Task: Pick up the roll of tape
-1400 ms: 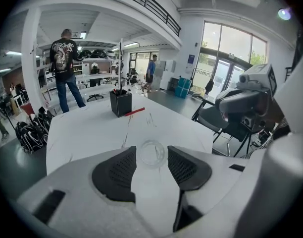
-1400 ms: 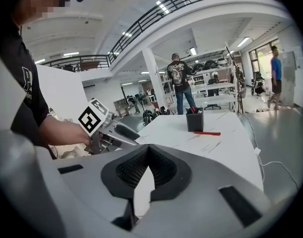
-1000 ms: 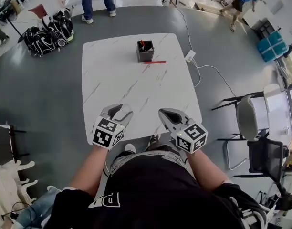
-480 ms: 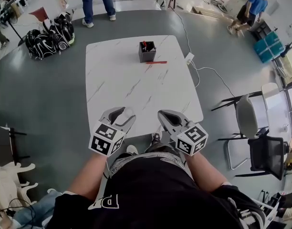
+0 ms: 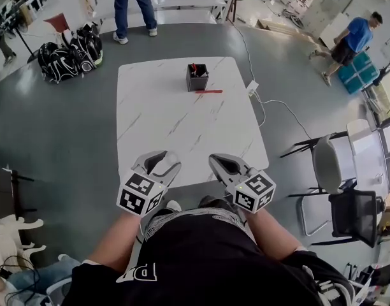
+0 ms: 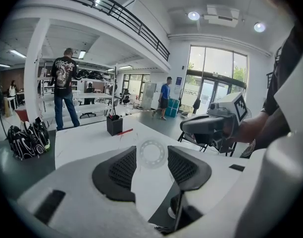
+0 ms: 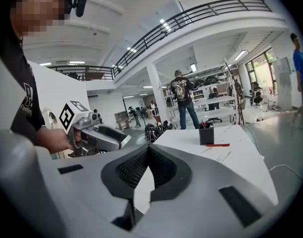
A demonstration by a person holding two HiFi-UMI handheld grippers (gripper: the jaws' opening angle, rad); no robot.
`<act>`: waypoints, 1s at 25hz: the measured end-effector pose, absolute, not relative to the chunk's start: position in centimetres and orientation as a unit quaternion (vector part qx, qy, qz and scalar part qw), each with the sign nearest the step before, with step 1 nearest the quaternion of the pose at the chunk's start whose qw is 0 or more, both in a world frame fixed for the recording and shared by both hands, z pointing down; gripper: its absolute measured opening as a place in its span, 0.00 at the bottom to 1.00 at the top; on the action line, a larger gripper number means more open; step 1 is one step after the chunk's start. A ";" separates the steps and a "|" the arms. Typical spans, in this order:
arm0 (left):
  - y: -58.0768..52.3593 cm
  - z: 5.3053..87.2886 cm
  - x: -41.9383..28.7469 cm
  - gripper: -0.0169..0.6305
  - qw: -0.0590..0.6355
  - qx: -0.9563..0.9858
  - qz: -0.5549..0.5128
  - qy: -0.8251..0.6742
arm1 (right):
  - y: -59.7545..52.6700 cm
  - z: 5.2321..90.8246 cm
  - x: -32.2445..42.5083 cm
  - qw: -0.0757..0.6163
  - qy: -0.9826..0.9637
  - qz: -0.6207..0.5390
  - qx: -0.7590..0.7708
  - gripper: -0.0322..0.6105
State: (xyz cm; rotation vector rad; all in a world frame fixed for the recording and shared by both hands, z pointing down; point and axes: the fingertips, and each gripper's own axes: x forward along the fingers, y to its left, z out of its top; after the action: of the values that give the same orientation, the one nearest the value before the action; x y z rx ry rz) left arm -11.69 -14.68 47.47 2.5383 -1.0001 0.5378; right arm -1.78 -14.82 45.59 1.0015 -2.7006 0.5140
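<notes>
Tape not yet lifted.
My left gripper [image 5: 160,159] gapes at the tape roll [image 6: 152,153], twelve o'clock; my right gripper [image 7: 147,150] is closed, empty.

left claw [image 6: 150,156] held with jaws apart, right claw [image 7: 148,151] with jaws together.

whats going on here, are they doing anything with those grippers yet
A person stands at the near edge of a white table with a gripper in each hand. The left gripper is open, and the clear roll of tape lies on the table just ahead, seen between its jaws but not gripped. The right gripper is shut and empty. A black pen holder stands at the far end.
</notes>
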 end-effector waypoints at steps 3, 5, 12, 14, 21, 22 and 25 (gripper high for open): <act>-14.1 46.7 -11.1 0.35 0.176 0.896 0.184 -0.363 | -14.8 45.2 -1.5 0.110 -0.922 0.171 0.329 0.06; -13.5 46.1 -10.6 0.35 0.175 0.894 0.181 -0.370 | -14.6 44.8 -1.2 0.110 -0.925 0.168 0.322 0.06; -10.8 45.5 -8.0 0.35 0.193 0.882 0.158 -0.399 | -11.6 43.2 2.8 0.107 -0.934 0.156 0.304 0.06; -9.7 45.4 -6.8 0.35 0.190 0.880 0.155 -0.407 | -10.4 43.4 4.5 0.109 -0.934 0.155 0.303 0.06; -6.2 44.6 -2.6 0.35 0.183 0.875 0.156 -0.421 | -6.9 42.9 9.2 0.105 -0.935 0.155 0.301 0.06; -5.7 44.4 -1.9 0.35 0.181 0.874 0.157 -0.423 | -6.4 42.9 9.8 0.104 -0.935 0.156 0.300 0.06; -4.1 44.1 -0.1 0.35 0.178 0.873 0.156 -0.427 | -4.7 43.1 11.4 0.105 -0.936 0.161 0.294 0.06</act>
State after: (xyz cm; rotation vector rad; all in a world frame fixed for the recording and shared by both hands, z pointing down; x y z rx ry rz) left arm -0.05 -4.07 44.07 2.4684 -1.2077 0.4411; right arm 11.36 -4.68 43.06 0.8658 -2.7600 0.4748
